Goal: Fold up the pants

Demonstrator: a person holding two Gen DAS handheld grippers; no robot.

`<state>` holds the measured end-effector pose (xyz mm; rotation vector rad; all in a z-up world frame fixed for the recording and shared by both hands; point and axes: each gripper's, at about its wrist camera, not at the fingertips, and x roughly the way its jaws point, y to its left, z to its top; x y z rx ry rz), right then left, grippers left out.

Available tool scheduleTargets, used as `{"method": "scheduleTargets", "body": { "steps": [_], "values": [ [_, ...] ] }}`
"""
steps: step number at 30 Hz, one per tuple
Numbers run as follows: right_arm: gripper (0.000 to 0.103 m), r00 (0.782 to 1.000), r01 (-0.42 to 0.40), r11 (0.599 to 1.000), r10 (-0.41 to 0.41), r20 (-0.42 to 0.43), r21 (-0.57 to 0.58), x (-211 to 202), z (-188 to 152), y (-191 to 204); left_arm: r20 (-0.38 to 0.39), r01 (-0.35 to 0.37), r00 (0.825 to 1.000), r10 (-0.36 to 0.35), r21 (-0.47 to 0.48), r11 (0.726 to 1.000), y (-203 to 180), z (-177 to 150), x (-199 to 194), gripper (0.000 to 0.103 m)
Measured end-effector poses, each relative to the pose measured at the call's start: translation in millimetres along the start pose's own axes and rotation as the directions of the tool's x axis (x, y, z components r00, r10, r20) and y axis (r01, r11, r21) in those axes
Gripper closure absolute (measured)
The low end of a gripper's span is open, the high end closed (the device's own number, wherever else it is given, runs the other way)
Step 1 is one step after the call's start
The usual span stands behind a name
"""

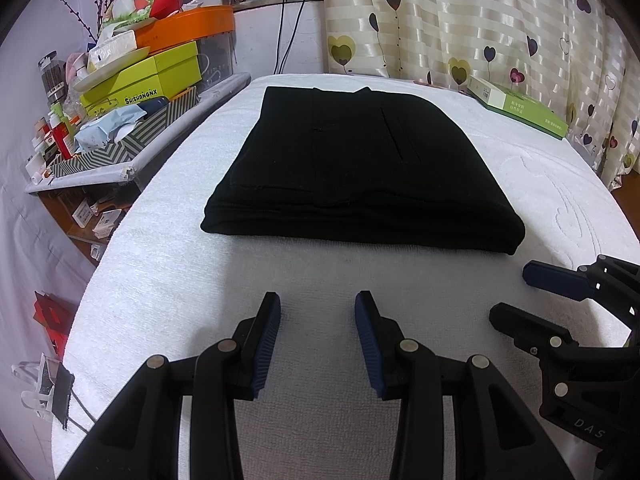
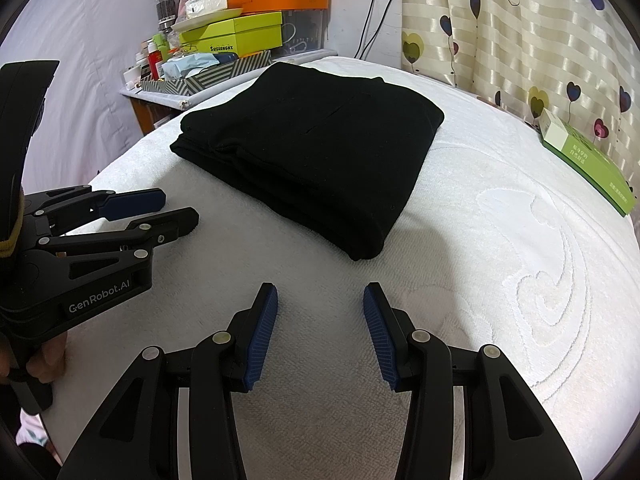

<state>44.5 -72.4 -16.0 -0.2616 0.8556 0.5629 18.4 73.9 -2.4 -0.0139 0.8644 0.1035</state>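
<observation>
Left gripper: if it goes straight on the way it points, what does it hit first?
Probably the folded black pants. The left gripper is open and empty, with only bare white towel between it and the pants' near folded edge. If angled downward, it may meet the towel first; depth is unclear.

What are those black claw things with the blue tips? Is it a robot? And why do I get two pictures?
No robot: a person holds two grabbing tools, one in each hand. Each tool carries a camera looking along its fingers, so you get two pictures. One is from the left gripper, the other from the right gripper; each also sees the other tool at its side. Both are open and hold nothing. On the white towel lie black pants, already folded into a neat pile. A green box rests near the curtain.
</observation>
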Motion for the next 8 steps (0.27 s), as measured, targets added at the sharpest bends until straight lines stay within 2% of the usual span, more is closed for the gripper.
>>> {"method": "scheduleTargets", "body": {
  "steps": [8],
  "values": [
    [0.057,1.0,0.0,1.0,0.0,0.0,0.0,0.0,0.0,0.0,0.0,0.002,1.0,-0.002,-0.002,1.0,1.3,-0.1,0.1,0.062]
  ]
}}
